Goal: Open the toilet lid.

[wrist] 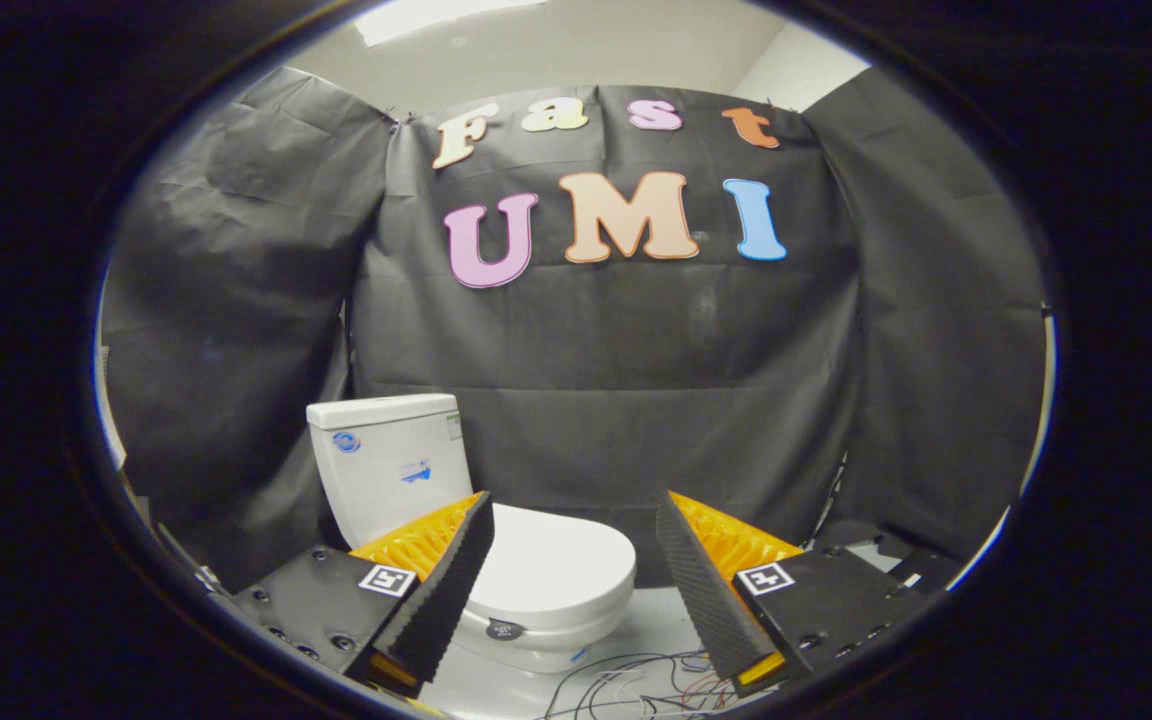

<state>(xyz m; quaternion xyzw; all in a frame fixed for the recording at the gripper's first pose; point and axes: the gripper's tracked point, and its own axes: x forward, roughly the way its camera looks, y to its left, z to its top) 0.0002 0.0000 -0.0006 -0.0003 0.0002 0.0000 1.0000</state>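
A white toilet [416,480] stands on the floor against the black cloth wall, its tank [386,460] at the back left. The lid [561,565] lies flat and closed over the bowl, with a small dark round mark [504,630] at its front rim. My gripper [576,510] is open, its fingers spread wide with nothing between them. The left finger [441,590] overlaps the left part of the lid in view; the right finger [701,590] stands off to the right of the bowl. The lid lies ahead of the fingers, some way off.
Loose thin wires [636,680] lie on the pale floor [656,620] just in front of the toilet, between the fingers. Black cloth walls close in behind and on both sides. A dark base piece [886,555] sits low on the right.
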